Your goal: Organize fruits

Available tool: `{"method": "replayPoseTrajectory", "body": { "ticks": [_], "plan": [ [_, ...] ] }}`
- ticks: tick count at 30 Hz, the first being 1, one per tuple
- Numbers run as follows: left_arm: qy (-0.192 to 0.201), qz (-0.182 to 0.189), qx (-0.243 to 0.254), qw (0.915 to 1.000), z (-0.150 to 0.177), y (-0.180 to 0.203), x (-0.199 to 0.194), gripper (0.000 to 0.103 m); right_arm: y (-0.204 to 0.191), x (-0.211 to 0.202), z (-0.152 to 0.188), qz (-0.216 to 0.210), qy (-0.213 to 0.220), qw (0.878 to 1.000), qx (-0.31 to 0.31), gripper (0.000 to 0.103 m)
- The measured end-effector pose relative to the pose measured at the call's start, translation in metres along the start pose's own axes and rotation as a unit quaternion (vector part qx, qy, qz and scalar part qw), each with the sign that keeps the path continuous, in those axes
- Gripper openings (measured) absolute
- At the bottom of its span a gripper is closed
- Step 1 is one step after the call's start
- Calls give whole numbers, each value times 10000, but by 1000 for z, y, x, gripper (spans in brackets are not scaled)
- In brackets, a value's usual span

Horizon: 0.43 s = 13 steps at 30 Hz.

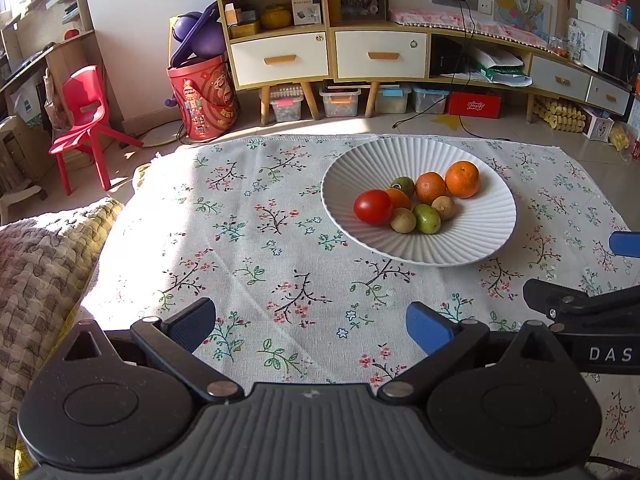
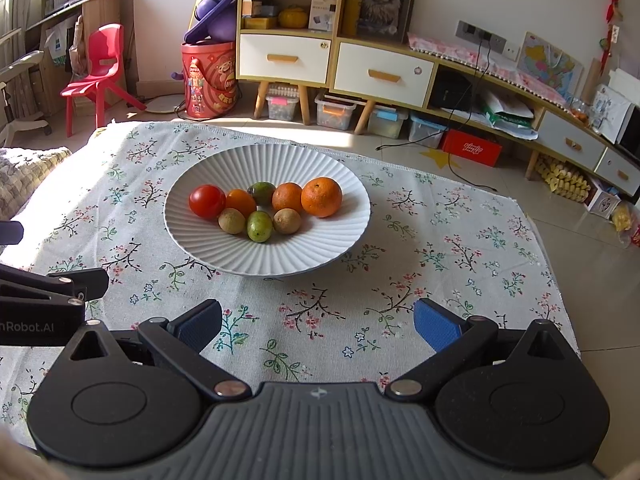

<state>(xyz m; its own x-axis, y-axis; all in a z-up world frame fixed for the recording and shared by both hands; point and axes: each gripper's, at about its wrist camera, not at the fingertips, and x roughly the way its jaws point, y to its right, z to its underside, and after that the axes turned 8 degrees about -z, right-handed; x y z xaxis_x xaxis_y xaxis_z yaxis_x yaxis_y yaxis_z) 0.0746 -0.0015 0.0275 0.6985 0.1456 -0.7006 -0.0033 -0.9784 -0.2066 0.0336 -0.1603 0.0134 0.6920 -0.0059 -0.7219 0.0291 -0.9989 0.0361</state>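
A ribbed white plate stands on the floral tablecloth and holds several fruits: a red tomato, oranges, green fruits and brownish kiwis. My left gripper is open above bare cloth, near and left of the plate. My right gripper is open too, in front of the plate with nothing between its fingers. Part of the right gripper shows at the right edge of the left wrist view.
The floral cloth covers a low table. A quilted cushion lies at the left. Beyond the table are a red chair, a red bucket, a shelf unit with drawers and storage boxes on the tiled floor.
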Motion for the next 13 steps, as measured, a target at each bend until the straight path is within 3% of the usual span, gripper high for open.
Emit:
{"method": "replayPoseTrajectory", "body": {
  "ticks": [13],
  "plan": [
    [-2, 3, 10, 10000, 2, 0, 0, 92, 1, 1, 1, 15, 1, 10000, -4, 102]
  ]
}}
